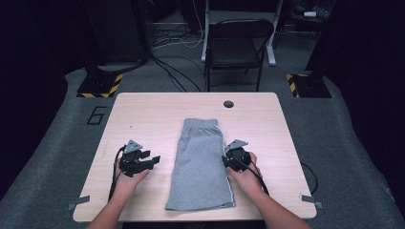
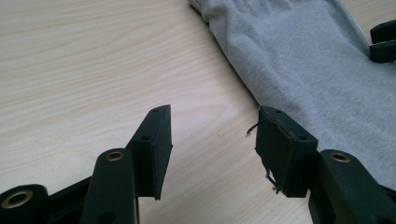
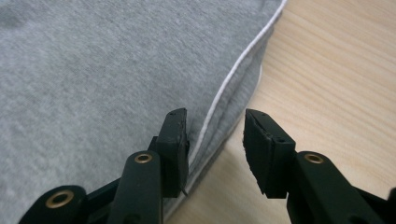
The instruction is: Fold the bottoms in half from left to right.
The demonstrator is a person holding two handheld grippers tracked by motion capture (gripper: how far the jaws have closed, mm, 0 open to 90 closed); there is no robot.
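Grey shorts [image 1: 203, 162] of soft, matt knit cloth with a smooth white piping seam lie on a table [image 1: 143, 114] of pale, matt wood-grain laminate; both grippers' [image 2: 212, 135] [image 3: 215, 133] jaws are matt black plastic with brass-coloured rivets.

Shorts [image 2: 317, 70] cut off by top & right edges in left gripper view; hem end out of frame in right gripper view. Person's forearms [image 1: 282, 212] cropped at bottom edge, high view.

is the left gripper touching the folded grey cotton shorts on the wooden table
No, the left gripper sits over bare wooden table, with a gap to the folded grey cotton shorts.
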